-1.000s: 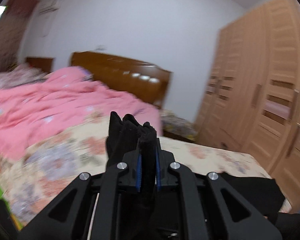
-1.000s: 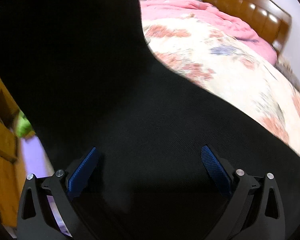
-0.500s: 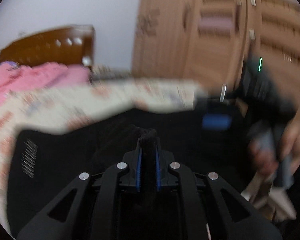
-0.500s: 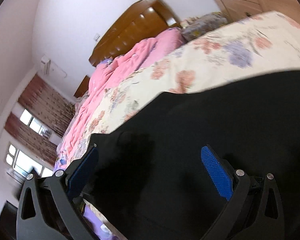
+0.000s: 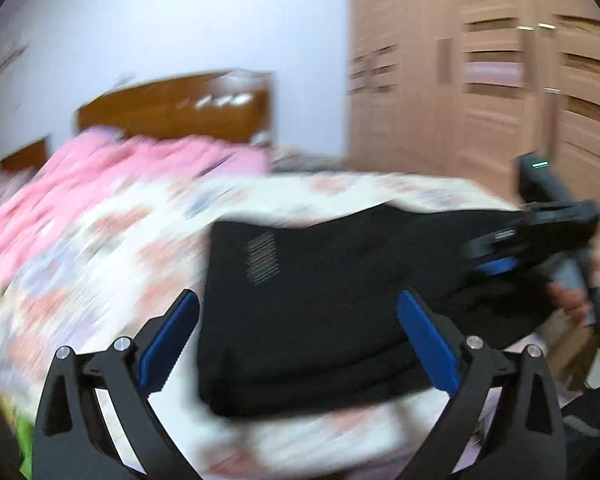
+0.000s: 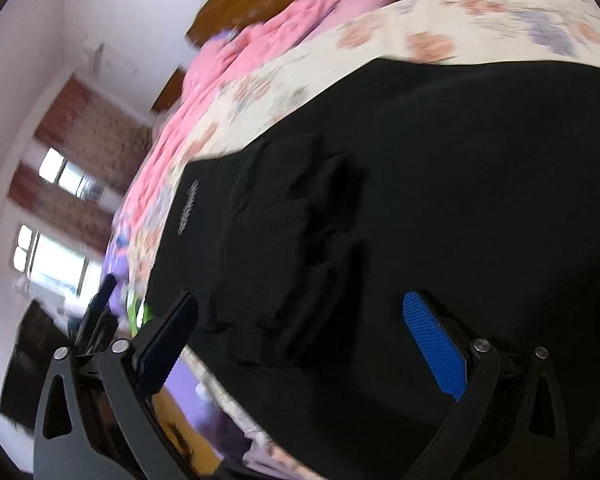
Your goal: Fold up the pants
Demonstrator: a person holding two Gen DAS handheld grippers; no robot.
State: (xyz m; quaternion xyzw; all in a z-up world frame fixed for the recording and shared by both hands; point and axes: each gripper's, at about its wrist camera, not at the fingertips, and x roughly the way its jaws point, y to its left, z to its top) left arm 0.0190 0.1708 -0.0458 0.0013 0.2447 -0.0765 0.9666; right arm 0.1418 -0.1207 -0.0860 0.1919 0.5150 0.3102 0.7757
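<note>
Pants, black, folded into a flat block, lying on the floral bedspread near the bed's foot edge. A small patch of pale stitched lines sits near one corner of the top layer. In the right wrist view the cloth shows rumpled ridges near its middle.

Left gripper: jaws have just been opening and now stand wide, blue pads either side of the pants' near edge, not pressing on the cloth.

Right gripper: jaws spread wide over the pants, nothing clamped between the blue pads. In the left wrist view it shows at the pants' far right end, held by the person's hand.

Pink quilt: bunched at the head of the bed, beyond the bedspread.

Wooden headboard: behind the quilt, against the white wall.

Wardrobe: light wood, right of the bed.

Window: bright, flanked by reddish curtains, in the right wrist view.
</note>
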